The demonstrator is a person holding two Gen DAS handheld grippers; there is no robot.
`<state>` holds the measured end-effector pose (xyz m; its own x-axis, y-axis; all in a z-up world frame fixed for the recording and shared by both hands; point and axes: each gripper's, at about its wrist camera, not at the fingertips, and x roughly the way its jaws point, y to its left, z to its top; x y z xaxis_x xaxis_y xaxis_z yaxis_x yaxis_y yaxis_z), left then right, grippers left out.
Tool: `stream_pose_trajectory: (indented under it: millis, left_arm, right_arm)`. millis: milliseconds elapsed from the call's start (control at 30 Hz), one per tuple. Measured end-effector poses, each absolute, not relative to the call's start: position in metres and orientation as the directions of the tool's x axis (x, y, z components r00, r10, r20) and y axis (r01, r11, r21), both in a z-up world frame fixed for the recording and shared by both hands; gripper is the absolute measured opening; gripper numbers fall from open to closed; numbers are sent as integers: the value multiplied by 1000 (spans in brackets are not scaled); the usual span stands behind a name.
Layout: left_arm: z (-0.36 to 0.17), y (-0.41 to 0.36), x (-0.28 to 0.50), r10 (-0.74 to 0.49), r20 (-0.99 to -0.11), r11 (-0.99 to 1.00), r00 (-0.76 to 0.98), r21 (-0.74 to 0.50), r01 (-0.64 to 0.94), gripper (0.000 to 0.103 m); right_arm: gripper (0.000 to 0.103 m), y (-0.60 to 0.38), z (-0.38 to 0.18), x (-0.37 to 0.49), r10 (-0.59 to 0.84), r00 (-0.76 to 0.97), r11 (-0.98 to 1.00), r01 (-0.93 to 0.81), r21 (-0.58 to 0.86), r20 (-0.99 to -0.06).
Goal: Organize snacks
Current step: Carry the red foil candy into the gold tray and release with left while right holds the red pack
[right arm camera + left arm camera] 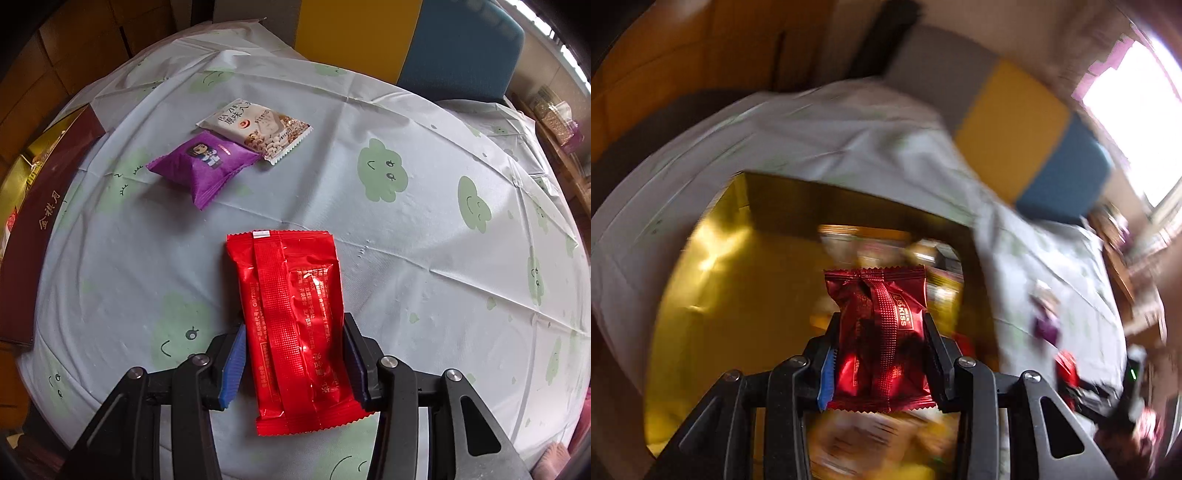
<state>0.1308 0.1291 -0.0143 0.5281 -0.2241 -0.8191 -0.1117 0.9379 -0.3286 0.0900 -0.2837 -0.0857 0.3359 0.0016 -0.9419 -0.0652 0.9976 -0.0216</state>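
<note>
Red packet (295,332) between right gripper (293,356) fingers.

Left gripper (881,356): a black plastic frame of angled struts with triangular cut-outs, joined by round silver screws; its fingers (932,341) are black, and a blue pad shows on the inner face of the left one. Right gripper (295,360): the same black strut frame with silver screw heads at the pivots, and narrow fingers (233,363) lined with blue pads, the left brighter, the right darker.
</note>
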Motion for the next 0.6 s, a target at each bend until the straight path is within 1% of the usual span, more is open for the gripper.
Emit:
stream_pose_trajectory:
  millis: [167,333,500,533,567,600]
  left_arm:
    - [-41,162,166,-150,-861,935,486,-283,-214,40]
    - [-67,168,199,-134,-886,933,443,-264,-246,40]
    - [-80,174,223,-136,-889,921,438,-276,-274,42]
    - [-81,176,225,-139,-886,916,443,-285,-282,45]
    - [-79,176,223,-139,-883,913,448,-289,-288,55]
    - [-78,177,223,-141,-877,909,459,-298,-291,59]
  right_arm:
    - [48,-280,-87,90,-3,338,998,-64,-26,-941]
    - [48,-284,-86,89,0,338,998,-66,-24,-941]
    - [48,-284,-86,89,1,339,998,-65,-22,-941]
    - [48,-284,-86,89,1,339,998,-65,-22,-941]
    - [48,-284,-86,89,1,340,998,-65,-22,-941]
    - [48,-284,-86,90,2,340,998,-65,-22,-940]
